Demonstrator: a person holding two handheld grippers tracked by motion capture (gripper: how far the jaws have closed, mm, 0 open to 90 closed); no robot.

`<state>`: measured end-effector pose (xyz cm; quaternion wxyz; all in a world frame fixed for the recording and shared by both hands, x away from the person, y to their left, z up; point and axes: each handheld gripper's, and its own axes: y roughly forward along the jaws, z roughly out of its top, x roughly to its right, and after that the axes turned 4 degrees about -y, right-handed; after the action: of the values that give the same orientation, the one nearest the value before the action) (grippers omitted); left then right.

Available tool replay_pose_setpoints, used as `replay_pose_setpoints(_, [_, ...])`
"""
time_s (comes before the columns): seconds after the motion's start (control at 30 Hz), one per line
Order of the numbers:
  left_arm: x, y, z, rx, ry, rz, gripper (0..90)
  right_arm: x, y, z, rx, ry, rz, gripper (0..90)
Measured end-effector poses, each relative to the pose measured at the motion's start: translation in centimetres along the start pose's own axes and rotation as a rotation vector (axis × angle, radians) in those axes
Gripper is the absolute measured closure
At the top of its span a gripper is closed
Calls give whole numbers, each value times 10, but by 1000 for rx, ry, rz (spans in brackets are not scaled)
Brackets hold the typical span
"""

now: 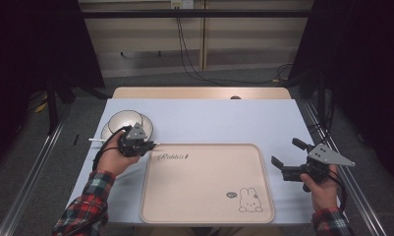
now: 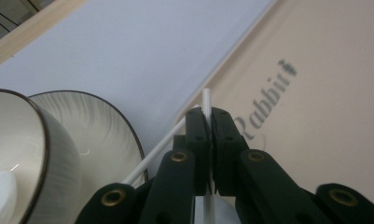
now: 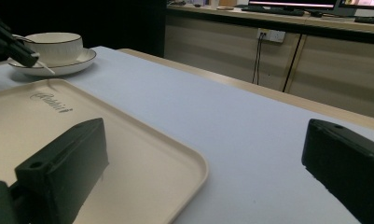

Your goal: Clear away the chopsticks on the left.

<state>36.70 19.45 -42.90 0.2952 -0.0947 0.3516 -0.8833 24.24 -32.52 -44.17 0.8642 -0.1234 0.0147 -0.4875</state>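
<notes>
My left gripper point(image 2: 211, 122) had its black fingers point(image 2: 197, 140) clenched on a thin white stick point(image 2: 206, 100), smooth and round like a chopstick or straw; I could not tell which. Its tip stood out just past the pads, and a second length of the same white stick point(image 2: 152, 156) ran off slantwise below them toward the saucer. In the high view the stick point(image 1: 96, 140) lay across the left gripper point(image 1: 148, 143), one end poking out to the left and the other past the fingers at the tray's corner.

Just beside that hand sat a glossy white bowl point(image 1: 125, 119) with a dark rim, resting on a matching saucer point(image 1: 146, 123) with faint ribbed streaks.

Next to it lay a flat, beige, matte tray point(image 1: 204, 196) with rounded corners and a raised lip, printed with "Rabbit" script point(image 1: 173, 157) and a small rabbit drawing point(image 1: 250, 200). It rested on the pale blue table point(image 1: 209, 123), smooth and edged in light wood.

My right gripper point(image 1: 286, 151) was well apart at the tray's right side, its blocky black fingers point(image 3: 63, 172) spread wide and released, with nothing between them, a grey three-cornered plate point(image 1: 329, 155) on top.
</notes>
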Motion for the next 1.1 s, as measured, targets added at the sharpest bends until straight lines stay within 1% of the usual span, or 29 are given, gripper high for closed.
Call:
replay_pose_setpoints(0.03, [0,-5,3,16,-26,-4,876,0,0,0,2,-1,-4,0])
replay_pose_setpoints(0.07, [-2,-10,6,19,-32,-10,875,1,0,0,3,0,-1,0])
replay_pose_setpoints(0.1, [-4,-16,9,25,-51,-6,875,1,0,0,0,-2,-7,0])
replay_pose_setpoints(0.13, [-5,-20,11,51,-84,-1,876,1,0,0,-3,4,-9,0])
replay_pose_setpoints(0.17, [-5,-23,13,68,-117,-6,876,1,0,0,1,4,-8,0])
replay_pose_setpoints(0.2, [-5,-23,13,68,-117,-6,876,1,0,0,1,4,-8,0])
replay_pose_setpoints(0.23, [-9,-33,16,120,-172,-16,876,1,0,0,2,1,-9,0])
replay_pose_setpoints(0.27, [-9,-33,16,120,-172,-16,876,1,0,0,2,1,-9,0])
replay_pose_setpoints(0.3, [-10,-40,19,165,-219,-22,875,1,0,0,3,1,-8,0])
replay_pose_setpoints(0.33, [-10,-40,19,165,-219,-22,876,1,0,0,3,1,-8,0])
replay_pose_setpoints(0.37, [-11,-47,22,201,-246,-7,876,1,0,0,1,3,-9,0])
replay_pose_setpoints(0.4, [-12,-50,23,227,-264,-16,875,1,0,0,1,6,-10,0])
replay_pose_setpoints(0.43, [-12,-53,25,253,-277,-16,875,1,0,0,3,4,-8,0])
replay_pose_setpoints(0.47, [-12,-53,25,253,-277,-16,875,1,0,0,4,4,-7,0])
replay_pose_setpoints(0.5, [-12,-60,28,300,-300,-12,875,1,0,0,4,6,-5,0])
replay_pose_setpoints(0.53, [-12,-60,28,300,-300,-12,875,1,0,0,4,6,-5,0])
replay_pose_setpoints(0.57, [-11,-65,32,330,-326,-18,875,1,0,0,2,9,-4,0])
replay_pose_setpoints(0.6, [-11,-65,32,330,-326,-18,875,1,0,0,-1,11,-3,0])
replay_pose_setpoints(0.7, [-10,-72,38,365,-361,-11,876,1,0,0,0,6,-6,0])
replay_pose_setpoints(0.73, [-10,-72,38,365,-361,-11,876,1,0,0,-2,9,-4,0])
replay_pose_setpoints(0.77, [-9,-75,40,392,-376,-15,876,1,0,0,1,7,-2,0])
replay_pose_setpoints(0.8, [-9,-75,40,392,-376,-15,876,1,0,0,3,7,-6,0])
replay_pose_setpoints(0.83, [-7,-78,44,411,-390,-17,876,1,0,0,4,9,-3,0])
replay_pose_setpoints(0.87, [-7,-79,46,419,-391,-25,876,1,0,0,2,8,-3,0])
replay_pose_setpoints(0.9, [-6,-80,47,424,-398,-25,876,0,0,0,0,16,-1,0])
replay_pose_setpoints(0.97, [-5,-83,51,436,-407,-29,877,0,0,0,-1,11,-1,0])
replay_pose_setpoints(1.07, [-4,-86,55,444,-405,-21,877,0,0,0,-3,10,1,0])
replay_pose_setpoints(1.1, [-2,-88,58,451,-413,-25,877,1,1,-1,5,12,3,0])
